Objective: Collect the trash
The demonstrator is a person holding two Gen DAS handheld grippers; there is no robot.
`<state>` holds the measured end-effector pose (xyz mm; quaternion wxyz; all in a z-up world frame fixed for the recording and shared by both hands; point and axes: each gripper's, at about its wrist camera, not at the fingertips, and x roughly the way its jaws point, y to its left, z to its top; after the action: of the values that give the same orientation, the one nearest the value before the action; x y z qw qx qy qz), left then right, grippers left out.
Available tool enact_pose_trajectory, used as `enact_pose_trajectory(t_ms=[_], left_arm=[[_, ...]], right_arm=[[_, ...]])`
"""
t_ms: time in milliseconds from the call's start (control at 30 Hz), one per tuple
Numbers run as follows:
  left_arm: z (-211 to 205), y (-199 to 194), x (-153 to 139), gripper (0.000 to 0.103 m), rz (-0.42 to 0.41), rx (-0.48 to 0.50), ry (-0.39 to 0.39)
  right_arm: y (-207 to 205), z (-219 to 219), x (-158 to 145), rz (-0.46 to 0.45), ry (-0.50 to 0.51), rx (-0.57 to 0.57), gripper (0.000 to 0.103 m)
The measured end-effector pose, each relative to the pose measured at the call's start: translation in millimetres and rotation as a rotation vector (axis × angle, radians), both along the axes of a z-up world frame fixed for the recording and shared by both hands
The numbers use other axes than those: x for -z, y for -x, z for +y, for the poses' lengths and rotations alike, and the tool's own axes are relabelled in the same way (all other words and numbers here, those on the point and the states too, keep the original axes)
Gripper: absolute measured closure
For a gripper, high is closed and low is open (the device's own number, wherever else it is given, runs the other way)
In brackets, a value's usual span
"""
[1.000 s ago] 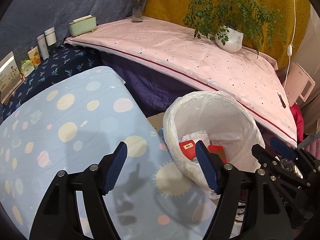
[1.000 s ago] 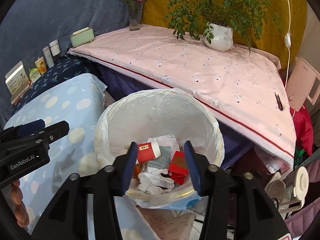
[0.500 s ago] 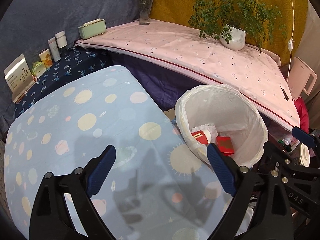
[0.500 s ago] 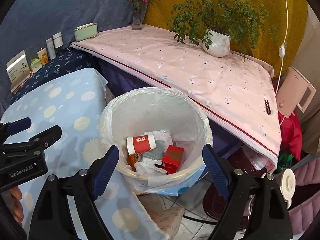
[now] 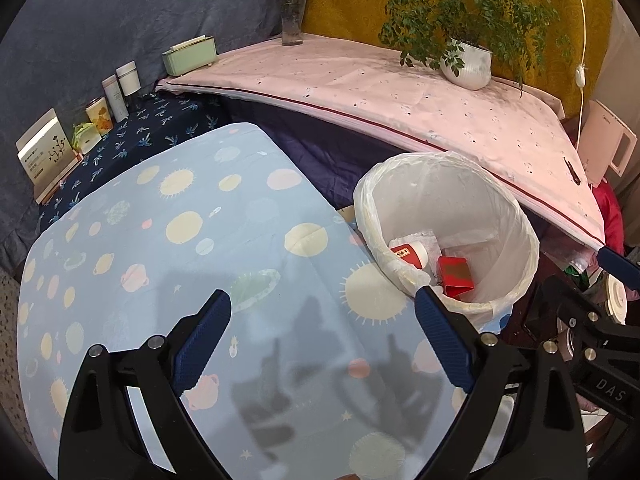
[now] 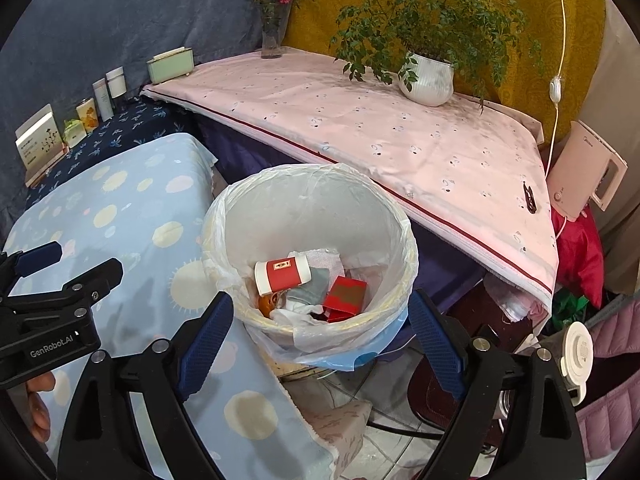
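The left black gripper with blue ribbed finger pads (image 5: 322,338) is held with its jaws spread wide and nothing between them, above a light-blue tablecloth printed with pale suns and planets (image 5: 160,248). The right black gripper with blue ribbed pads (image 6: 320,338) is likewise spread wide and empty, poised over the near rim of a round bin lined with a translucent white plastic bag (image 6: 308,184). The bin is seen standing just beside the edge of the blue-clothed table, between it and a lower surface covered by a pink cloth with a dark red stripe (image 6: 360,120).

Inside the bin the collected trash is seen: a red-and-white paper cup lying on its side (image 6: 282,276), a small red carton (image 6: 344,294) just beside it, crumpled white tissue (image 6: 296,312) and something orange (image 6: 268,303) partly hidden under the cup. In the left wrist view the cup (image 5: 408,252) and carton (image 5: 454,276) are also visible.

On the pink cloth a white ribbed pot with a leafy green plant (image 6: 426,78) and a glass vase of pink flowers (image 6: 272,40) are seen standing well apart
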<state>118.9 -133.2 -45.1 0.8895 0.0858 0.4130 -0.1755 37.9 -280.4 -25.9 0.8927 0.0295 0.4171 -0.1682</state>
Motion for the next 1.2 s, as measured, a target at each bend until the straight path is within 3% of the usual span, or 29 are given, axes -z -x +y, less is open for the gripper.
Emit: enact_pose_trajectory(t_ms=[133,1200], left_arm=[[-0.8,3.0,-0.8,0.014,0.0,0.001,0.001],[-9.1,10.6,-10.8,0.012,-0.028,0.006,0.018]], right_arm=[[3.1,2.3,-1.1,-0.01,0.016,-0.005,0.006],[12.3,-6.9,-2.0,-0.029,0.003,0.03,0.007]])
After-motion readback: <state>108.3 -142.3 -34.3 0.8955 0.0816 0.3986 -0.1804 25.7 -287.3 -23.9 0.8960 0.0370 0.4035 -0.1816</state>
